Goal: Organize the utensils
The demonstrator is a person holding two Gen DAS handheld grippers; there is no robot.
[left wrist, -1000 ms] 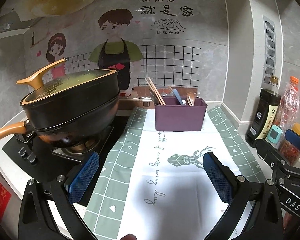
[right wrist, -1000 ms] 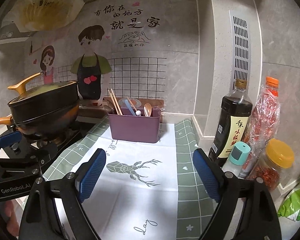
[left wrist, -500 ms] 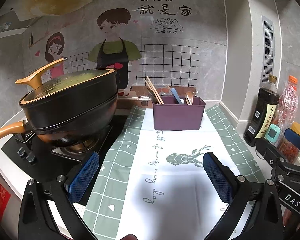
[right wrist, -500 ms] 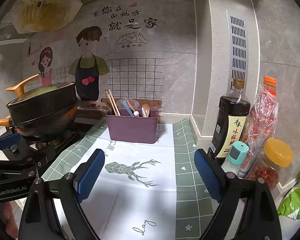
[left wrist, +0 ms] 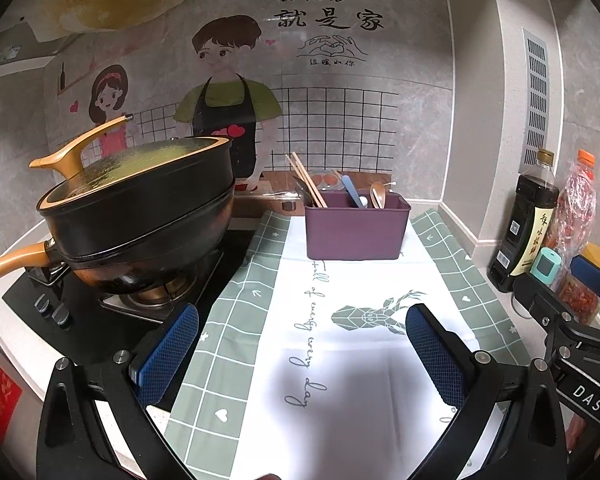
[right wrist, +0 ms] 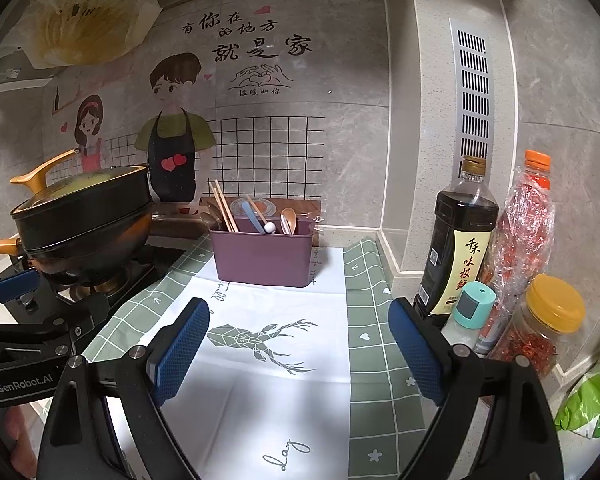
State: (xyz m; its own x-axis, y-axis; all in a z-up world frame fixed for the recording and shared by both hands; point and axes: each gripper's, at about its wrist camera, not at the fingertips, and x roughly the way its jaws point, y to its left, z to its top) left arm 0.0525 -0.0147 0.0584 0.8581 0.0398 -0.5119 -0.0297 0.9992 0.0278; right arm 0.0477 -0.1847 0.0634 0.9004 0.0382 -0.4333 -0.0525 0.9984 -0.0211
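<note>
The utensils, chopsticks (left wrist: 306, 179), a blue-handled piece (left wrist: 352, 191) and a wooden spoon (left wrist: 378, 194), all stood in the purple bin (left wrist: 354, 228) at the back of the cloth-covered table (left wrist: 340, 360), so the sorting looked finished or nearly so. Both the left gripper (left wrist: 302, 354) and the right gripper (right wrist: 298, 350) had their jaws wide apart and empty. Only the right wrist view showed the green bag (right wrist: 592, 404) and the whole chilli jar (right wrist: 540, 328).

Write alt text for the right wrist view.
The open, empty right gripper hovers over a deer-print mat, facing a purple utensil holder with chopsticks and spoons. A stacked black pot sits on the stove at left; a soy sauce bottle stands at right.
</note>
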